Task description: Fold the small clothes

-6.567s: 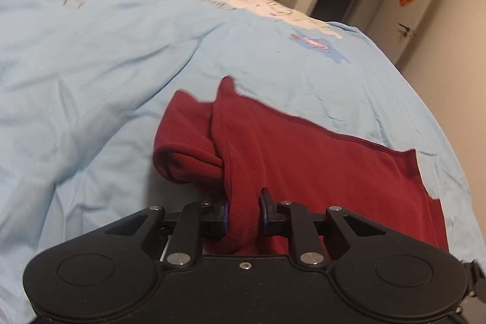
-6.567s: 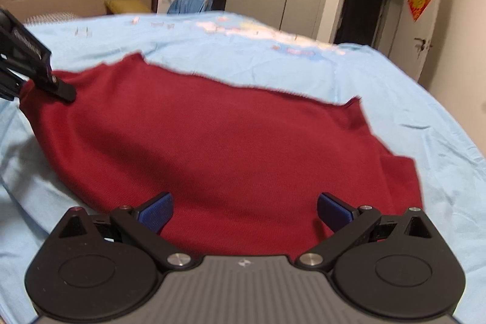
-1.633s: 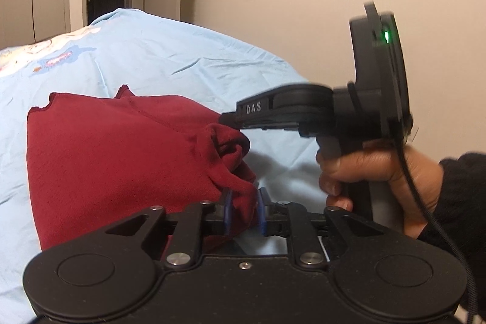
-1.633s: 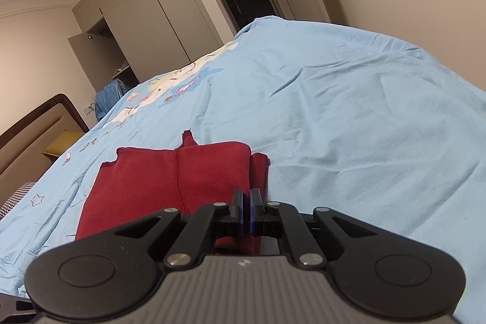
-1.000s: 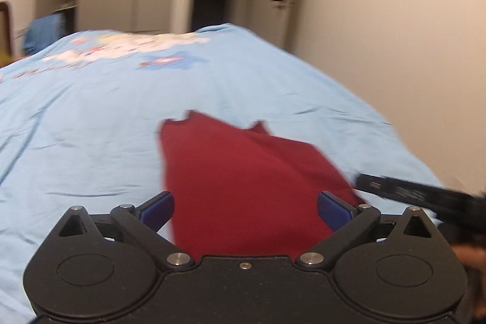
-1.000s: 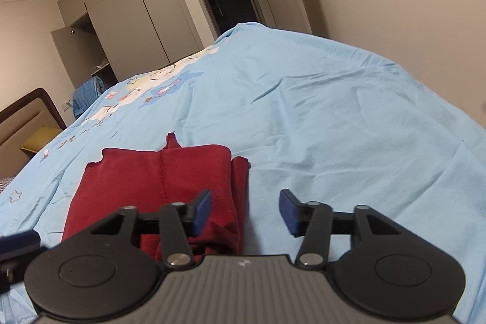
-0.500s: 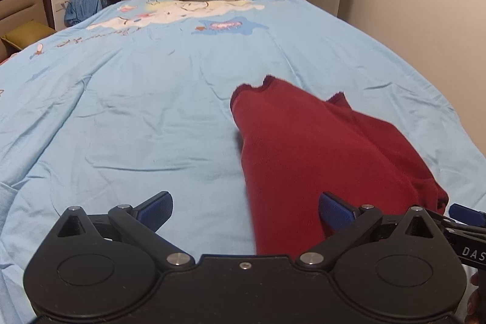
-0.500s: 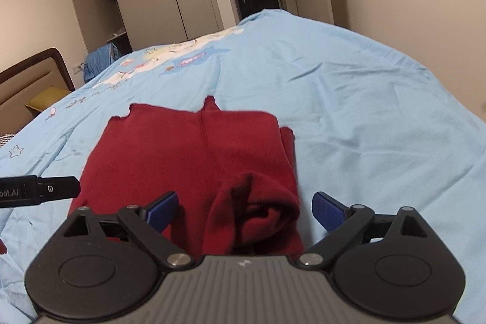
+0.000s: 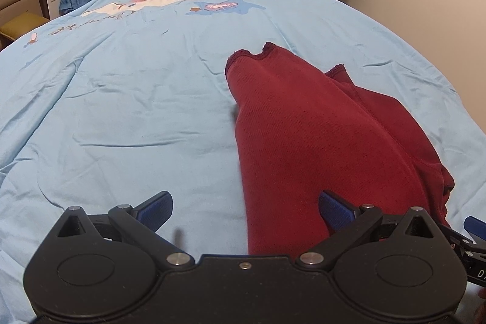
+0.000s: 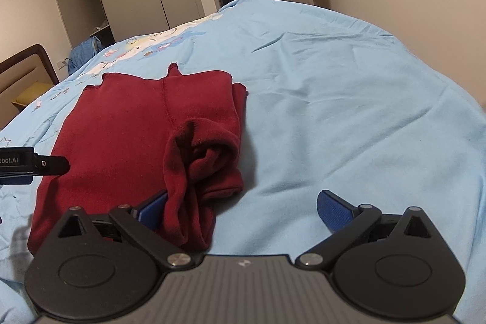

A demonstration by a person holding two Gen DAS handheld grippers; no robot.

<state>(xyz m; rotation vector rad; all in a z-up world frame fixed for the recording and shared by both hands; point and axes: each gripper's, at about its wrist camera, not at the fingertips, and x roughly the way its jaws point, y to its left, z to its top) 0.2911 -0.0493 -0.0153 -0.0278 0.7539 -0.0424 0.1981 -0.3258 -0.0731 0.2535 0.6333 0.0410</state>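
While both tongs gape, the red garment (image 10: 136, 138) lies folded just ahead.

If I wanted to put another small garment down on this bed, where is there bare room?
Bare sheet lies left of the folded red garment, up to the cartoon print, and right of it toward the bed's far edge. The near side is crowded: both the left hand-held gripper and right hand-held gripper hover there.
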